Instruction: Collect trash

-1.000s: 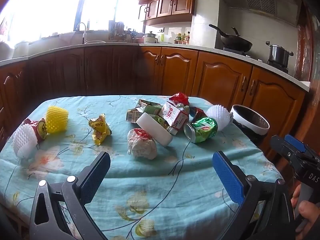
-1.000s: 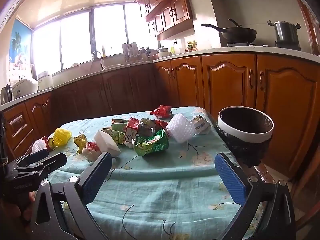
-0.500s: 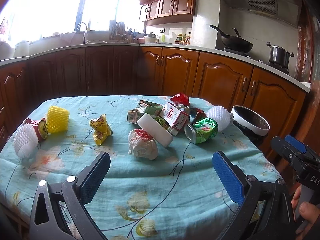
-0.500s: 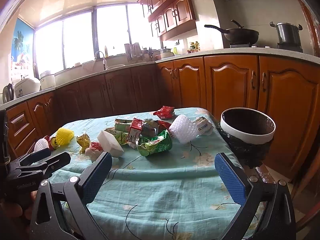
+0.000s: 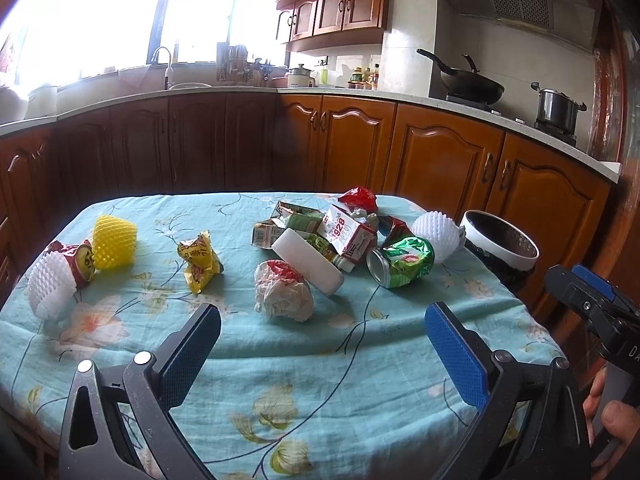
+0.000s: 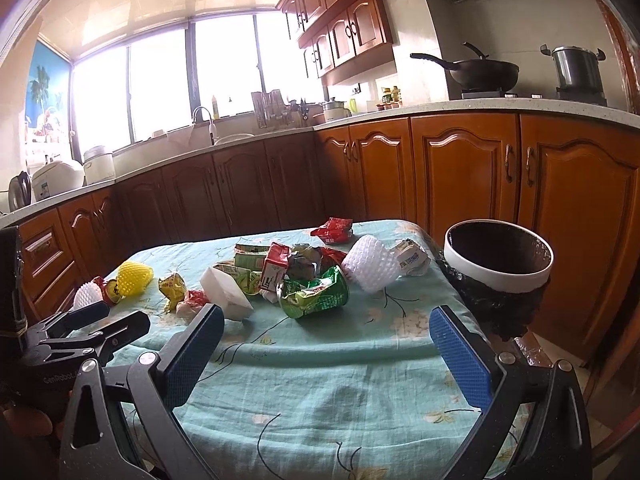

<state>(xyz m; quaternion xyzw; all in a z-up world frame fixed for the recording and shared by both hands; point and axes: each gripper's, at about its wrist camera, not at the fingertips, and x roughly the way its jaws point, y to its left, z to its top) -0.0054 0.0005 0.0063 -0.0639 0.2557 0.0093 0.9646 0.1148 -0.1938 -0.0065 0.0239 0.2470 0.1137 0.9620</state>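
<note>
Trash lies on a table with a teal flowered cloth [image 5: 280,360]. A crushed green can [image 5: 402,256] [image 6: 316,292], a white foam block [image 5: 308,262], a crumpled white wrapper [image 5: 284,294], cartons [image 5: 348,232], a yellow wrapper [image 5: 198,260], a yellow foam net [image 5: 114,240] and white foam nets [image 5: 436,234] [image 5: 50,286] are spread across it. A white-rimmed bin with a black liner [image 5: 500,244] [image 6: 498,264] stands at the table's right edge. My left gripper [image 5: 320,350] is open and empty above the near edge. My right gripper [image 6: 326,354] is open and empty.
Wooden kitchen cabinets [image 5: 440,160] run behind and right of the table. A wok [image 5: 472,86] and a pot [image 5: 558,108] sit on the stove. The right gripper shows in the left wrist view [image 5: 596,304]; the left gripper shows in the right wrist view [image 6: 80,332].
Both grippers stay open and have shifted only slightly; the right wrist view has tilted a little upward. Nothing on the table has moved.
</note>
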